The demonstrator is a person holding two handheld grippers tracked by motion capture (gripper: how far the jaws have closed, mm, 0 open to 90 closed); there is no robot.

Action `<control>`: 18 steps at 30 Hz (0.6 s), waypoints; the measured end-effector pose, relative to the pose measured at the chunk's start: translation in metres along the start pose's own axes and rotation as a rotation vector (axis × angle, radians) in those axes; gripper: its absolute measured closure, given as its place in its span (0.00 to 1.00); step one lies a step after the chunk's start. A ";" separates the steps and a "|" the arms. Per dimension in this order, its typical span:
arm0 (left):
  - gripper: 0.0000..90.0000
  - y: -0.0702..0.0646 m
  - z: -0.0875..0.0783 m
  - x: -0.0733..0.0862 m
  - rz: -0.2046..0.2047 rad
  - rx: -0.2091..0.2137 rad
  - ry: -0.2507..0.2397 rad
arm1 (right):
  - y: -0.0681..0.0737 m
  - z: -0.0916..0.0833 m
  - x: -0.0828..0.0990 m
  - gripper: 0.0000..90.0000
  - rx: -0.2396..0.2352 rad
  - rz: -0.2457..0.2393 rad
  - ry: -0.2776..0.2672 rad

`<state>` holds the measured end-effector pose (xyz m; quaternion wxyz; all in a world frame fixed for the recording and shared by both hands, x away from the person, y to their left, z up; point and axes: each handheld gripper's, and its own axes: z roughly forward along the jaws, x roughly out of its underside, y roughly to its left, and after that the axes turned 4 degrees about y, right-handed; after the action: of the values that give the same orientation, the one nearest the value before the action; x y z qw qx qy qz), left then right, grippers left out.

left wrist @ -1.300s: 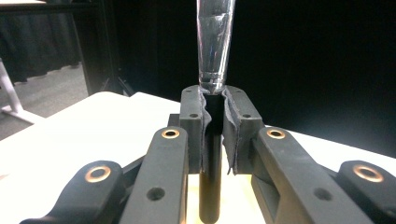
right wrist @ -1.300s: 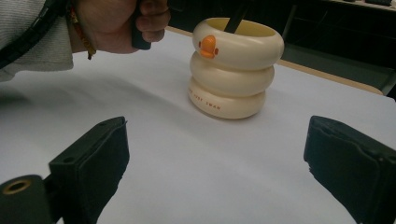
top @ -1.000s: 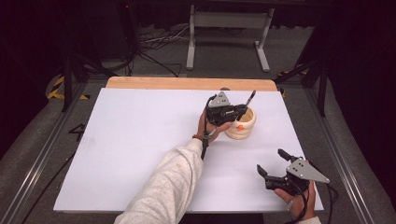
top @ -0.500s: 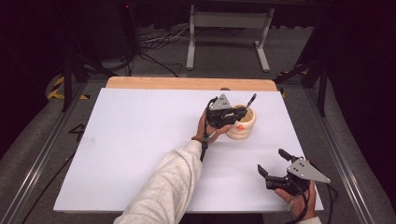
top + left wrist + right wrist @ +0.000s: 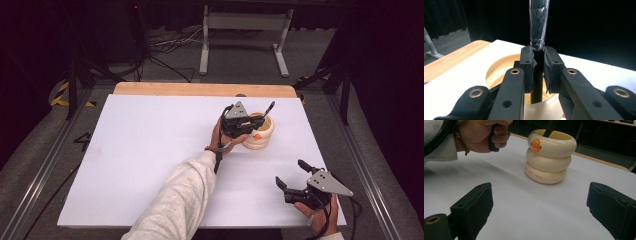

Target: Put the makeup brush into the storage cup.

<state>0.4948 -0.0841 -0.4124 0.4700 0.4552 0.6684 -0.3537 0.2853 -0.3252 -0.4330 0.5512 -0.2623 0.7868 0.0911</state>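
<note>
- Looking at the high view, a cream duck-faced holder [image 5: 258,131] is seen standing on the white table [image 5: 150,150], toward the far right corner, a bit in from both edges.
- A dark pen-like stick [image 5: 269,108] is stuck in the holder and leans out over its far rim; the upper part looks clear and glossy in the left gripper view [image 5: 539,22].
- The left gripper [image 5: 538,62] is clamped on that stick, jaws pinched tight around the dark shaft right above the holder's mouth.
- The right gripper [image 5: 292,175] is parked near the front right corner of the table, well apart from the holder, jaws spread wide with nothing between them.
- Handling guess: the stick is probably light and stiff, and the smooth shaft could be slippery, so it's best gripped on the dark lower part where the pads already bite, not on the shiny taper.
- The holder [image 5: 550,156] looks like hard plastic or ceramic, three stacked rings, smooth and rounded. Can't be told which, so it should be treated as breakable.
- It probably isn't heavy enough to stay put if the stick drags against the rim, so tipping is a risk; a straight lift along the stick's lean is favoured.
- If steadying is needed, the grooves between the rings would be the spot for the free gripper.
</note>
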 end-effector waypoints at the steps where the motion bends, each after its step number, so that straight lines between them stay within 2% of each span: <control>1: 0.88 0.000 0.000 0.000 0.004 -0.003 0.003 | 0.000 0.000 0.000 0.08 0.000 0.000 0.001; 18: 0.88 0.000 -0.002 0.000 0.017 -0.007 0.017 | -0.001 0.001 0.001 0.08 -0.004 -0.002 0.008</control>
<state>0.4939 -0.0826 -0.4122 0.4686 0.4623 0.6698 -0.3436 0.2866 -0.3257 -0.4344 0.5478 -0.2643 0.7885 0.0910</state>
